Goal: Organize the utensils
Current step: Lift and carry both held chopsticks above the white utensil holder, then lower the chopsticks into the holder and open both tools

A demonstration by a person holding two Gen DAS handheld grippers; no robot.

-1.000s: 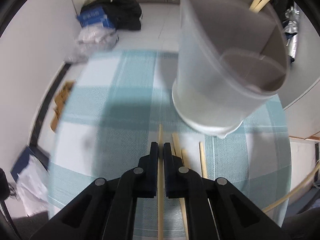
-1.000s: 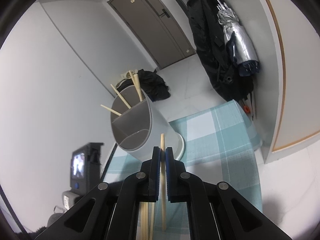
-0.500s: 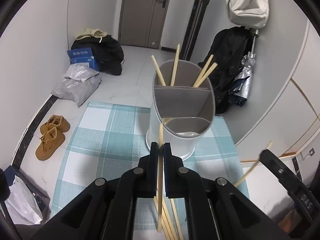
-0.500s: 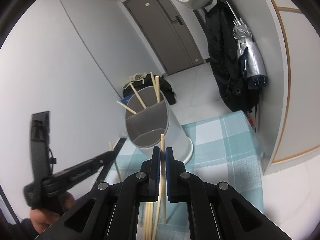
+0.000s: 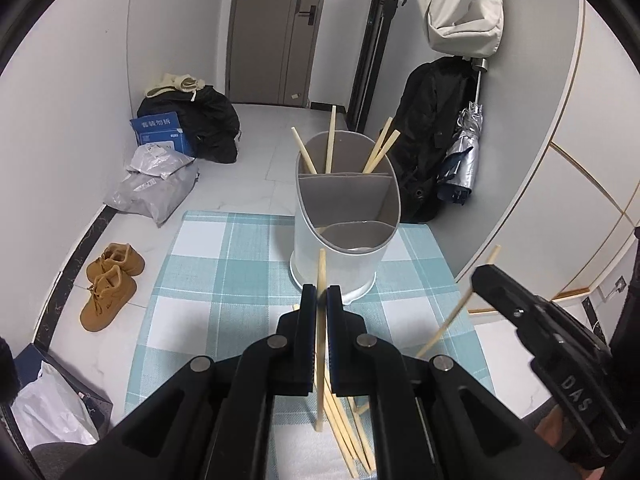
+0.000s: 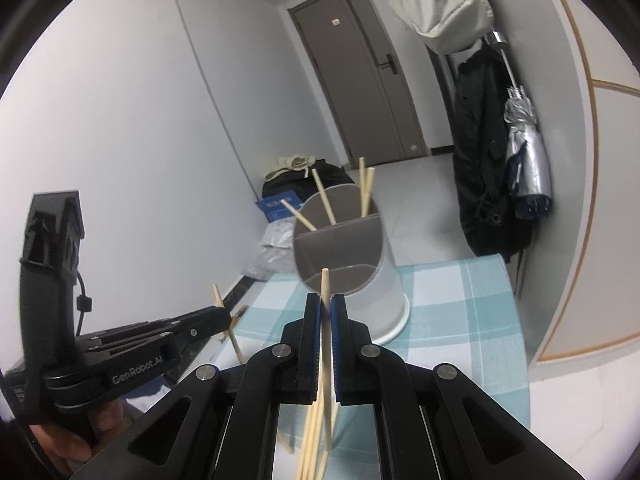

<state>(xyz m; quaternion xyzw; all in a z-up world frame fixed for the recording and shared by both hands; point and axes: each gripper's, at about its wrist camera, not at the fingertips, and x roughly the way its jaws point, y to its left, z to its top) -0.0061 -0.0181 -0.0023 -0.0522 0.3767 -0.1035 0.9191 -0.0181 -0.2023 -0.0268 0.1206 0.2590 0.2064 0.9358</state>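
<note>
A white divided utensil holder [image 5: 340, 264] stands on the teal checked tablecloth [image 5: 208, 280], with several wooden chopsticks leaning in its far compartment. My left gripper [image 5: 321, 292] is shut on one chopstick [image 5: 321, 264], held upright just in front of the holder. My right gripper [image 6: 325, 298] is shut on another chopstick [image 6: 325, 280], tip pointing up before the holder [image 6: 376, 292]. Each gripper shows in the other's view: the right gripper [image 5: 476, 278] at the right, the left gripper [image 6: 226, 314] at the left. Several loose chopsticks [image 5: 344, 420] lie on the cloth beneath both.
On the floor left of the table are brown shoes [image 5: 110, 280], grey plastic bags [image 5: 156, 188], and a black bag with a blue box [image 5: 158, 130]. A dark coat and folded umbrella [image 5: 464, 152] hang at the right. A closed door [image 5: 272, 32] stands behind.
My left gripper has risen and drawn back from the holder with its chopstick, so the holder looks smaller. The right gripper moved across with its chopstick and now shows in the left view.
</note>
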